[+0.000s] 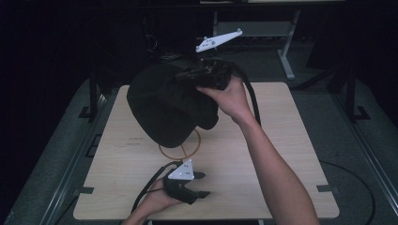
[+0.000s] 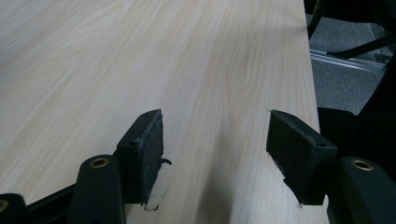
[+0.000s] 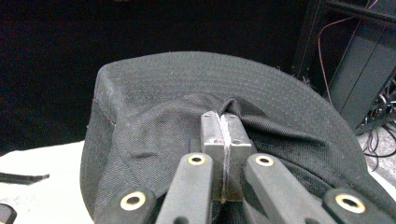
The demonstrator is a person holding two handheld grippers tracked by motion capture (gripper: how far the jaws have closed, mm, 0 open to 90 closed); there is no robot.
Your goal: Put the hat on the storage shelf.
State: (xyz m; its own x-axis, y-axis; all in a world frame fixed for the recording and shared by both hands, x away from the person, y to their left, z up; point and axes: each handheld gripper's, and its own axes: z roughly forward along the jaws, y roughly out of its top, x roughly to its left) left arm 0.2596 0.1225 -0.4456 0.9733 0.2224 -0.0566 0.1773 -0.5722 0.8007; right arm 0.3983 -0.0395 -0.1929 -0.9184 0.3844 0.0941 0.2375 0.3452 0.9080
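A black bucket hat (image 1: 166, 103) hangs in the air above the far middle of the wooden table (image 1: 281, 140), lifted off the surface. My right gripper (image 1: 190, 74) is shut on its fabric. In the right gripper view the jaws press together at the crown of the hat (image 3: 187, 93), with the stitched brim arching behind them. My left gripper (image 1: 202, 184) rests low near the table's front edge, open, with nothing between its fingers (image 2: 144, 149); bare wood shows between them.
A thin circle (image 1: 180, 150) is drawn on the table under the hat. A desk leg (image 1: 286, 56) and dark frames stand beyond the far edge. Grey floor and a rail (image 2: 345, 60) lie past the table's right side.
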